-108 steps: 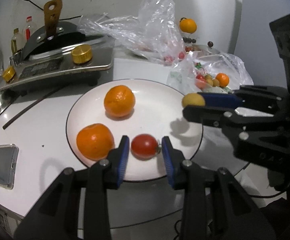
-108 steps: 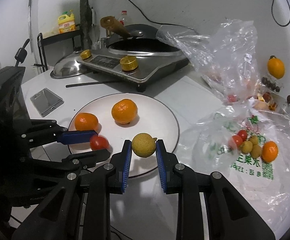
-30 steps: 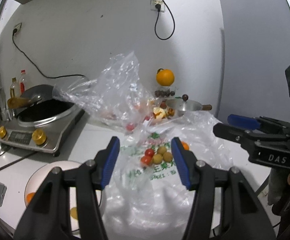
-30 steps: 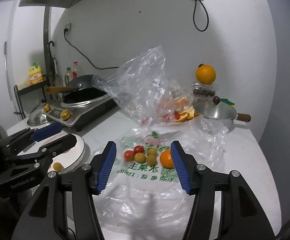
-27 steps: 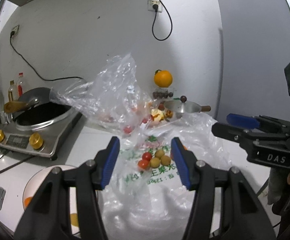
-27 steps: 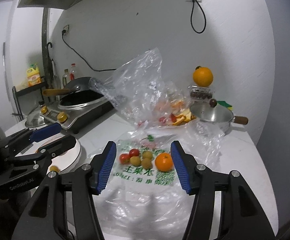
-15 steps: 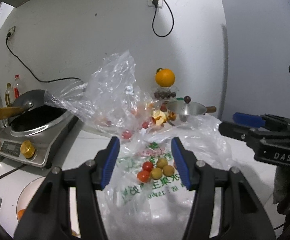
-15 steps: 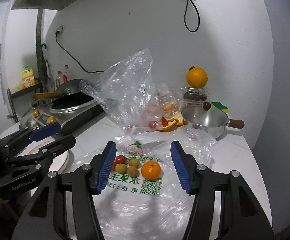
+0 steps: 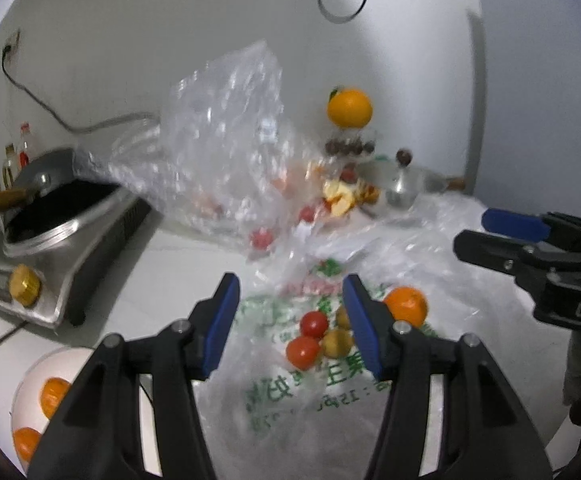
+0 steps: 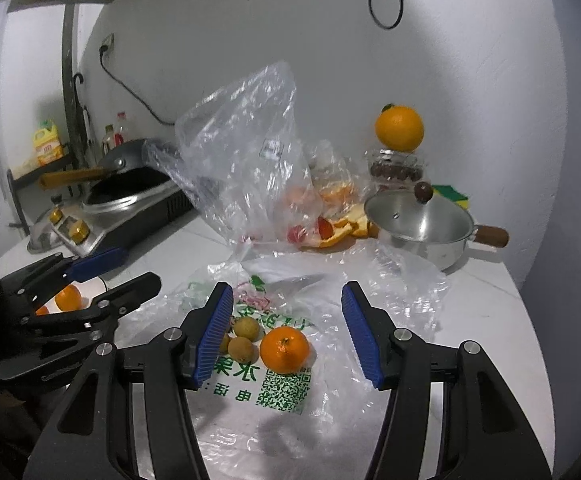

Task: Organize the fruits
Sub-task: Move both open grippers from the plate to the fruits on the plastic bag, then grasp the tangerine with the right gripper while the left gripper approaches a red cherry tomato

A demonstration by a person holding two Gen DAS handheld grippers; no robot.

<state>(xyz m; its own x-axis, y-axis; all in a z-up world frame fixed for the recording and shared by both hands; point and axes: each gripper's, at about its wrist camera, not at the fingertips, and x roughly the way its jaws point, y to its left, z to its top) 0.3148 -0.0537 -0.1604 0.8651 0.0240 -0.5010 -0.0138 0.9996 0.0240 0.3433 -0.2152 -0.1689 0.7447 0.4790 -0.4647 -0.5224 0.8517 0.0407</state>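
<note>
fruits on printed plastic bag, mandarin bright orange, two cherry tomatoes slightly blurred

Induction cooker with black wok at left on the white desk. Steel saucepan with lid at right, green-yellow sponge behind it. Oil bottle on far-left rack.

White plate cut by left edge; clear bag contents blurred.

White wall, white countertop
</note>
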